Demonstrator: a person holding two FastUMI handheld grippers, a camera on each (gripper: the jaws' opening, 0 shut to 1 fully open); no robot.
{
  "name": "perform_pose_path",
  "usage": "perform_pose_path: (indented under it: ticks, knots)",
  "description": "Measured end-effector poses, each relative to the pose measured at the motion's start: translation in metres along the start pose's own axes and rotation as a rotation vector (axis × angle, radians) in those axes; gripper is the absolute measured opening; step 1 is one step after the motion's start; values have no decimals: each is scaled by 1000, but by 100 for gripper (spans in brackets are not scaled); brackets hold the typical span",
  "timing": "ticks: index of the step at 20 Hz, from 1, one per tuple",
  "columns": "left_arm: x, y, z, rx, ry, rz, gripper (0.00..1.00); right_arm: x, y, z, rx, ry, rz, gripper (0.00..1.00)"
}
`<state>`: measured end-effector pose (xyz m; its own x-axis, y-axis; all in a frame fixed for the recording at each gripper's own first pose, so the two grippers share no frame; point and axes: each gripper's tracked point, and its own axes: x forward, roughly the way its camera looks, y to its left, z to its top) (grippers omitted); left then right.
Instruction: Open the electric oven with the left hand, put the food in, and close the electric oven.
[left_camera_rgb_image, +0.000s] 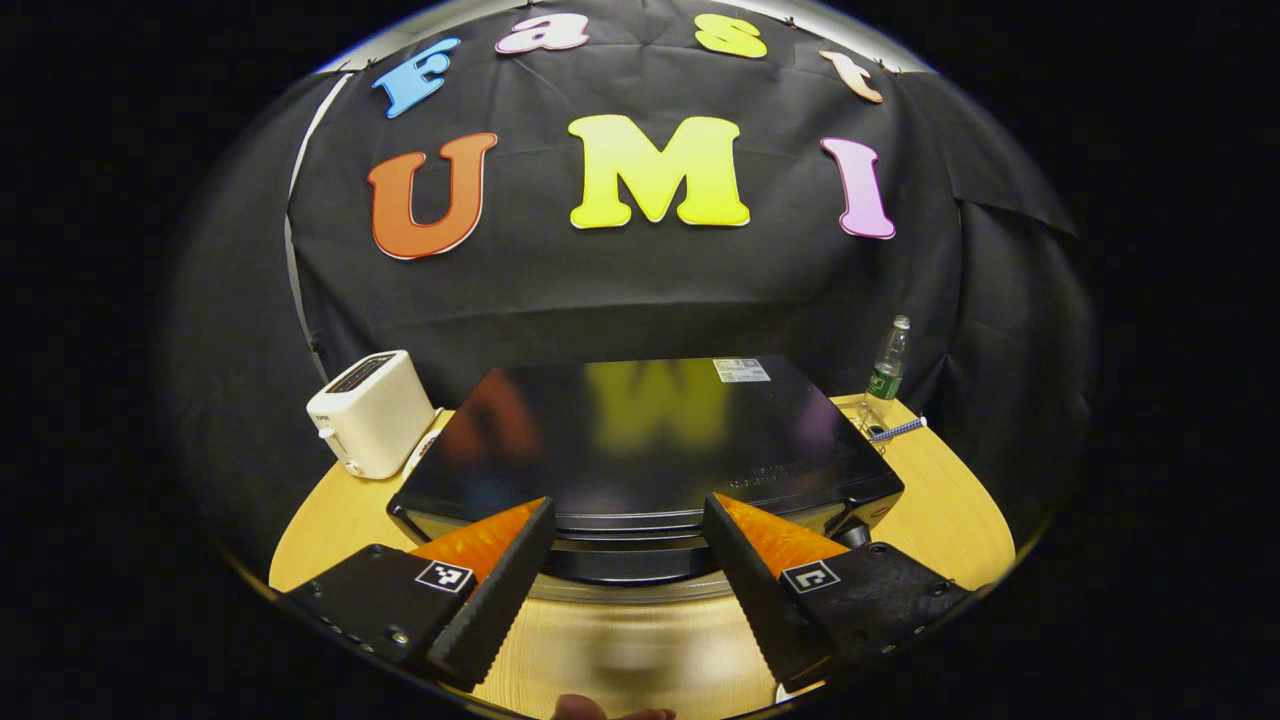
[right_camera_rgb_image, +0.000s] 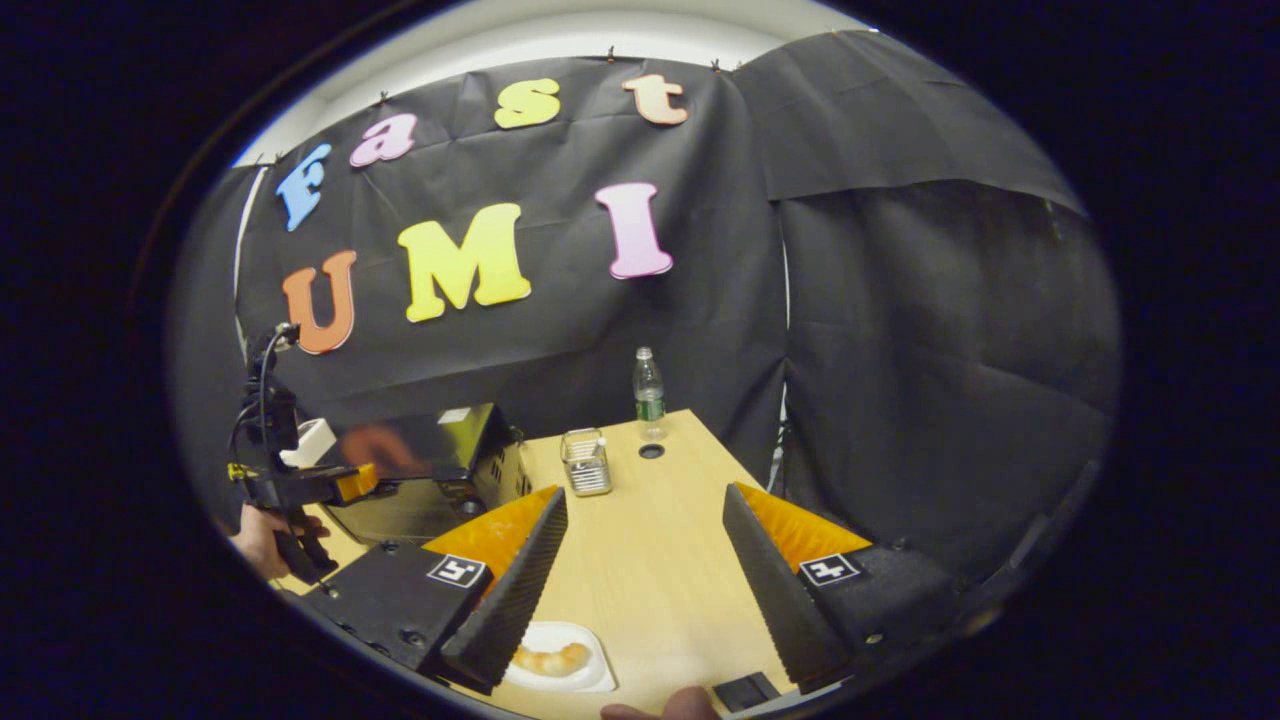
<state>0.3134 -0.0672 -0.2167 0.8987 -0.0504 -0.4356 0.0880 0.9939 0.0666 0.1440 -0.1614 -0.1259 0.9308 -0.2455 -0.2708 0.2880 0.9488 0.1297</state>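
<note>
The black electric oven (left_camera_rgb_image: 640, 440) stands on the wooden table (left_camera_rgb_image: 950, 510), seen from above and in front. My left gripper (left_camera_rgb_image: 628, 505) is open, its fingers spread on either side of the oven's upper front edge, touching nothing. In the right gripper view the oven (right_camera_rgb_image: 420, 470) sits at the left, and the left gripper (right_camera_rgb_image: 350, 485) hovers at its front, held by a hand (right_camera_rgb_image: 255, 540). The food, a pale bread roll (right_camera_rgb_image: 550, 659), lies on a white plate (right_camera_rgb_image: 598, 678) just under my open right gripper (right_camera_rgb_image: 645, 495), by its left finger.
A white toaster (left_camera_rgb_image: 372, 412) stands left of the oven. A plastic bottle (right_camera_rgb_image: 648, 392) and a small clear container (right_camera_rgb_image: 586, 462) stand at the table's far end, right of the oven. A small black object (right_camera_rgb_image: 745, 690) lies near the table's front edge.
</note>
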Motion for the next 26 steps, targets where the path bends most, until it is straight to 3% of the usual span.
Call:
perform_pose_path:
  ticks: [10,14,22,23,25,26]
  knots:
    - [-16,-1,-22,-7,52,-24,98,-19,8,1,-3,-37,-13,97]
    - [-49,0,-101,-102,243,-41,95,-35,1,2,-1,-47,-32,97]
    - [-78,-5,-163,-99,348,-52,93,-63,2,-14,-33,-18,-23,97]
    - [-78,-5,-168,-96,351,-51,80,-67,2,-14,-41,-18,-18,97]
    - [-77,-5,-181,-85,375,-51,100,-72,2,-14,-63,-21,-15,97]
    - [-77,-6,-189,-90,392,-49,94,-74,2,-14,-70,-18,-12,97]
